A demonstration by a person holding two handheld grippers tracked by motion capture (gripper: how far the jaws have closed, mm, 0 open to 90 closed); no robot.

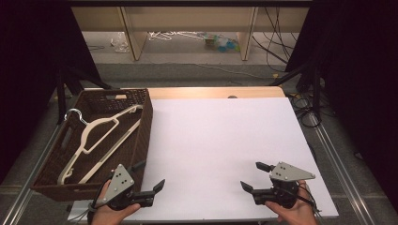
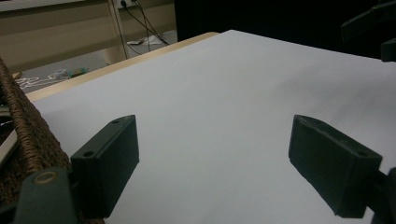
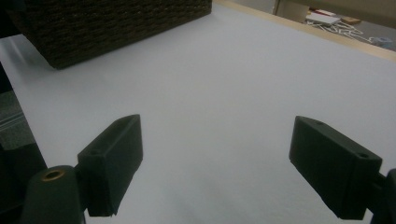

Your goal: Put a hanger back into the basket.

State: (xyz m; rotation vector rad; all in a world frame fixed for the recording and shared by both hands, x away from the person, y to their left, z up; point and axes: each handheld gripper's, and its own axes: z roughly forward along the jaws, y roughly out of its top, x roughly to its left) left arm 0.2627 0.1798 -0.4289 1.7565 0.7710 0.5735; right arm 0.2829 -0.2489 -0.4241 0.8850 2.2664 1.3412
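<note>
- The left gripper (image 1: pixel 150 177) is at the near edge of the desk (image 1: pixel 220 140), just beside the brown basket (image 1: pixel 143 131). Its jaws are wide apart and hold nothing.
- The right gripper (image 1: pixel 253 177) is at the near right side of the desk, well apart from the basket. Its jaws are wide apart too, with nothing between them.
- The white hanger (image 1: pixel 101 136) lies inside the basket. Its metal hook (image 1: pixel 75 114) points to the far left corner. One long end leans up near the right wall of the basket.
- I think the hanger is the thing to take out, and the left gripper is the one nearest to it.
- The basket wall is tall. If the left gripper goes in too low, it could bump the wall and push the basket across the desk.
- The hanger is thin and smooth. If the jaws close on just the edge, it could slip and drop back in.
- The hook could catch on the woven side when the hanger is lifted. Then the basket might tip or come up with it.
- The hanger is long. Held at one end, it may swing down and hit the rim.
</note>
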